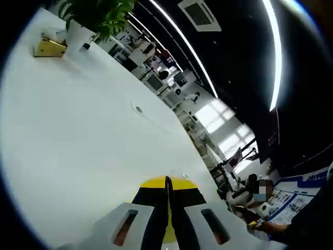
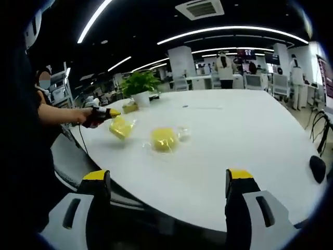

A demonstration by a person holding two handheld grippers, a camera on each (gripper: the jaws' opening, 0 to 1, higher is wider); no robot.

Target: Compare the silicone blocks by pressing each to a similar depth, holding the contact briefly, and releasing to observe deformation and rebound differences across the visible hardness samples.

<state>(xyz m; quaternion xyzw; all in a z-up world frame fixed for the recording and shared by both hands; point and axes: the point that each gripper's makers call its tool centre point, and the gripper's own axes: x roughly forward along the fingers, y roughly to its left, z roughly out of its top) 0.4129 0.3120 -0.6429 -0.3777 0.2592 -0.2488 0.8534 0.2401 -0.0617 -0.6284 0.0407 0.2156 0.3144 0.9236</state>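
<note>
On the left side of my right gripper view I see the left gripper [image 2: 110, 113], held in a hand [image 2: 89, 117] and reaching over the white surface [image 2: 244, 140]. Its yellow-tipped nose touches or nearly touches the first silicone block [image 2: 120, 126]. That block is yellow, in a clear wrapper, tilted so its long axis runs from upper left to lower right. Just right of it, apart from it, lies the second silicone block [image 2: 164, 139], rounder, with no clear long axis, also in clear wrap. Behind both stands a potted plant [image 2: 139, 86] with a small yellow box [image 2: 129, 108] beside it. A dark object [image 2: 317, 169] sits at the far right edge of the surface.

The right gripper [image 2: 167, 185] has its jaws spread wide, holding nothing, well short of the blocks.

In my left gripper view, the left gripper [image 1: 168, 182] has its jaws pressed together with no gap. Ahead lies bare surface [image 1: 78, 130], with the plant [image 1: 96, 15] and yellow box [image 1: 49, 48] at the far end.
</note>
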